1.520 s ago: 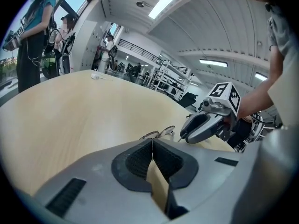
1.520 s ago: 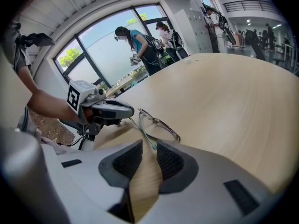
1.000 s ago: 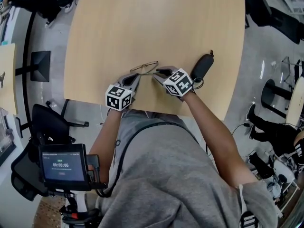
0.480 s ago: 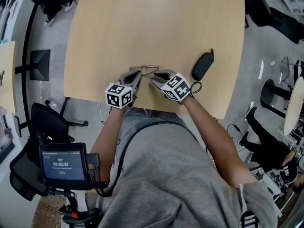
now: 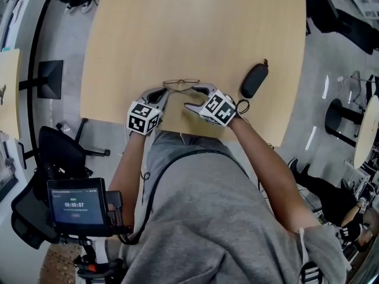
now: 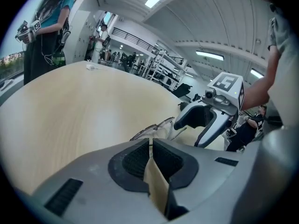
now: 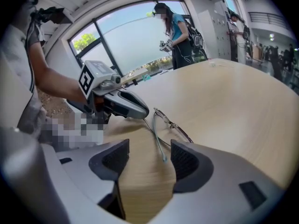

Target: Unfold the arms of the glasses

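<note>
The glasses (image 5: 181, 85) are lying on the pale wooden table (image 5: 177, 28) just below the middle of the head view, close to the table's lower edge. They are showing a thin metal wire frame with clear lenses. In the right gripper view, one slim arm (image 7: 159, 141) is standing out from the frame and reaching toward the bottom of the picture. Its tip is hanging in the gap between the right gripper's (image 7: 149, 148) pads without touching either. Those jaws have just been opening and are now standing well apart around the arm, gripping nothing. The left gripper (image 5: 161, 92) is meeting the frame's left end from the lower left. In its own view the ribbed pads (image 6: 136, 158) are pressing almost together, and they appear to be pinching the edge of the frame just in front of them. The two grippers are sitting side by side, tips angled toward the glasses, each carrying a cube with square markers (image 5: 142, 117). A dark oblong case (image 5: 253, 80) is lying on the table to the right, apart from the glasses.
</note>
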The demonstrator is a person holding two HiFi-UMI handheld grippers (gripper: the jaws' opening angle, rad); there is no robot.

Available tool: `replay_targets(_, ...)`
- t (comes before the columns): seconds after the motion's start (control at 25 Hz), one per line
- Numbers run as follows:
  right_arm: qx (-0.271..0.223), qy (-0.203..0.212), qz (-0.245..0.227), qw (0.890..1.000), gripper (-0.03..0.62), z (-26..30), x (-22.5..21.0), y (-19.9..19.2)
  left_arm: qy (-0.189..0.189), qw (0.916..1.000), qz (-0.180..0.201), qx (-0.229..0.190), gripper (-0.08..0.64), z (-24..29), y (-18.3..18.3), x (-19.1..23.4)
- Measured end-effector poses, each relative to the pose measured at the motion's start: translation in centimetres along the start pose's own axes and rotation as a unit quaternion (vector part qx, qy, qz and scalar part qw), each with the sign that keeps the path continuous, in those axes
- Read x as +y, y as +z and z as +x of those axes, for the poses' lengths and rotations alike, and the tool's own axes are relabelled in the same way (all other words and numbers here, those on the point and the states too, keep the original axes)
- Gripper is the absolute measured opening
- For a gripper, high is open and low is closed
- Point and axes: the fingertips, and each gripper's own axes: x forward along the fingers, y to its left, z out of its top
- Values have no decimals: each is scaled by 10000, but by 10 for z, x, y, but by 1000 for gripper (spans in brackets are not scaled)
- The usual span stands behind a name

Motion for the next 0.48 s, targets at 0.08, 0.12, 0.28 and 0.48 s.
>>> replay_targets(0.08, 4, 77, -284, 9996, 280, 0, 3, 4, -125, 9999, 83, 74, 6, 2, -1, -2)
replay_targets(0.12, 22, 129, -374, 9992, 287, 2, 6, 6, -165, 9998, 91, 78, 6, 3, -1, -3)
replay_targets(0.28, 170, 205, -561, 9981, 322, 10, 7, 4, -290, 9995, 46, 66, 6, 5, 1, -9)
replay_targets(0.48, 235, 233, -540, 9980, 348, 19, 5, -2, -424, 9990, -32, 128, 6, 7, -3, -17)
